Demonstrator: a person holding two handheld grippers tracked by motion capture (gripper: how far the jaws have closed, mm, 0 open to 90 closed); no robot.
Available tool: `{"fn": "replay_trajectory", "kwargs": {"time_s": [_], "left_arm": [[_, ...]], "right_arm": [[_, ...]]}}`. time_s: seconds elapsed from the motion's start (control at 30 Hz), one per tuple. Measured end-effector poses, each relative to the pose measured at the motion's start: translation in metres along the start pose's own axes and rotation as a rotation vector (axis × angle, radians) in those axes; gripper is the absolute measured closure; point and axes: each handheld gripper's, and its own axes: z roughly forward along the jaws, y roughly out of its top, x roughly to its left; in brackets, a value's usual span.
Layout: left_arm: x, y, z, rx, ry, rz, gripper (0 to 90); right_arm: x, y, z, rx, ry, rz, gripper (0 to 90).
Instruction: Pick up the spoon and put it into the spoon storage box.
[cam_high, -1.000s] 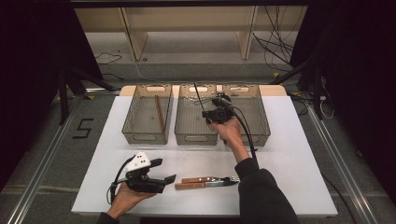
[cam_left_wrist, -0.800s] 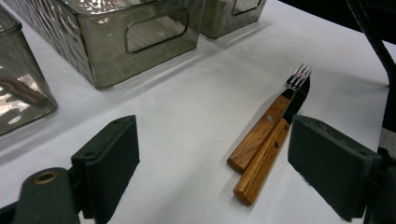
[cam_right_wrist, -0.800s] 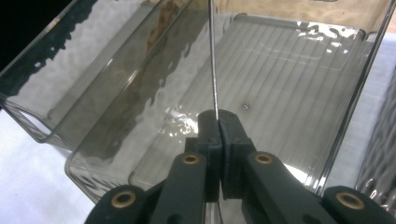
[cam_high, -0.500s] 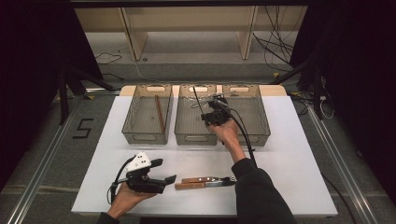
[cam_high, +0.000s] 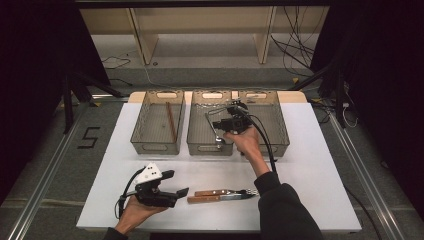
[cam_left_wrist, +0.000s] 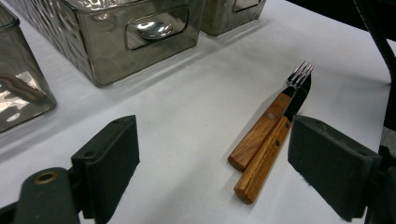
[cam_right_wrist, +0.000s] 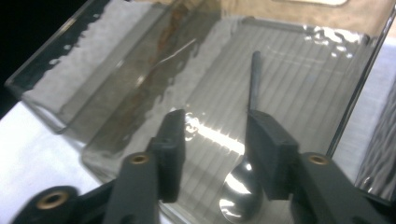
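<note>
The work in hand looks like sorting cutlery into bins, and this is the release step: the right gripper (cam_high: 222, 125) hangs over the middle one of three clear, ribbed plastic bins (cam_high: 196, 131) at the twelve o'clock edge of the white table (cam_high: 310, 165), and its jaws have just been opening, now standing about half apart with nothing pinched between them. In the right gripper view the shiny steel spoon (cam_right_wrist: 243, 186) lies on the floor of that bin, bowl towards the camera and handle running away to twelve o'clock, free of the pads. The left gripper (cam_high: 177, 186) rests in the hand at about seven o'clock on the table, jaws wide and empty, pointing towards three o'clock at the two wooden-handled pieces just beside it. Those are a steel fork with a riveted wooden handle (cam_left_wrist: 275, 121) and a dark-bladed knife with a matching wooden handle (cam_left_wrist: 264, 163), lying side by side and touching. The next move, as I judge it, calls for lifting the right gripper clear of the bin wall without catching the spoon, then bringing it down to six o'clock for one of that pair. Counted: three bins, one spoon, one fork, one knife, and one thin brown wooden stick (cam_high: 171, 121) in the left bin.
</note>
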Motion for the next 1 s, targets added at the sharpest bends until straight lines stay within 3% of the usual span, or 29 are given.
{"fn": "replay_trajectory", "kwargs": {"time_s": [0.27, 0.53, 0.73, 0.8, 1.0], "left_arm": [[-0.001, 0.000, 0.001, 0.012, 0.002, 0.000, 16.2], [-0.001, 0.000, 0.001, 0.019, 0.005, 0.005, 16.2], [-0.002, 0.000, 0.003, 0.029, 0.003, 0.009, 16.2], [-0.002, 0.000, 0.003, 0.028, 0.003, 0.012, 16.2], [-0.002, 0.001, 0.002, 0.015, 0.002, 0.009, 16.2]], "right_arm": [[0.016, -0.021, -0.042, -0.088, 0.114, -0.075, 41.2], [0.029, -0.061, -0.080, -0.135, 0.164, -0.188, 36.8], [0.033, -0.094, -0.095, -0.098, 0.155, -0.290, 33.7], [0.033, -0.102, -0.098, -0.093, 0.163, -0.304, 33.4], [0.039, -0.111, -0.100, -0.053, 0.189, -0.356, 32.0]]}}
